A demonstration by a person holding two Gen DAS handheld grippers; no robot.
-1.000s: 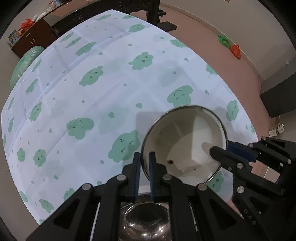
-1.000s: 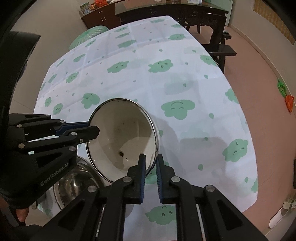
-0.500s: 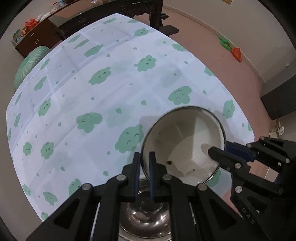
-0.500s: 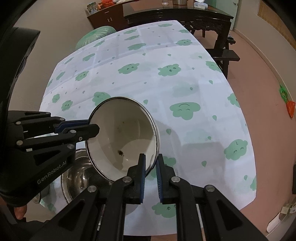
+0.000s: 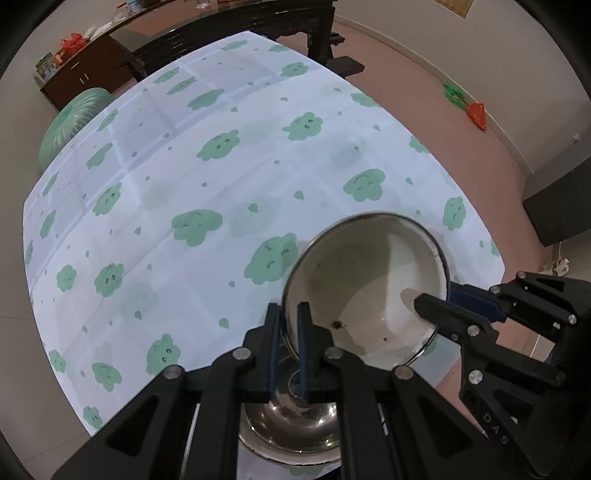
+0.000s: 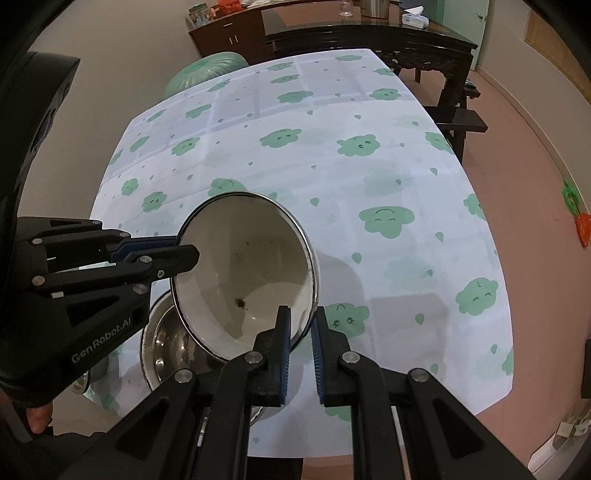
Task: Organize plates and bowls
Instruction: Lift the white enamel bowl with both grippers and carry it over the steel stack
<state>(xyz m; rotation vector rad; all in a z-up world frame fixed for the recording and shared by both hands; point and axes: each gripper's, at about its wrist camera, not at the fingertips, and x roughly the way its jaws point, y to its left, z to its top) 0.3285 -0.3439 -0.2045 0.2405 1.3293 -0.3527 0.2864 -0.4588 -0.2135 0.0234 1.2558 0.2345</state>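
Note:
A white enamel bowl (image 5: 369,280) with a dark rim and a few specks inside is held in the air between both grippers. My left gripper (image 5: 288,310) is shut on its near-left rim. My right gripper (image 6: 300,314) is shut on the opposite rim; it also shows in the left wrist view (image 5: 436,306). The bowl (image 6: 251,269) tilts over a shiny steel bowl (image 5: 291,424), which sits on the table's near edge below it, also in the right wrist view (image 6: 166,343).
The table (image 5: 221,166) carries a white cloth with green cloud prints. A dark wooden table (image 6: 369,33) and bench stand beyond it. A green cushion (image 5: 74,118) lies at the far left. Orange and green toys (image 5: 476,110) lie on the floor.
Both grippers have lifted the white bowl and drawn back toward the near edge. More of the table and the steel bowl below now show.

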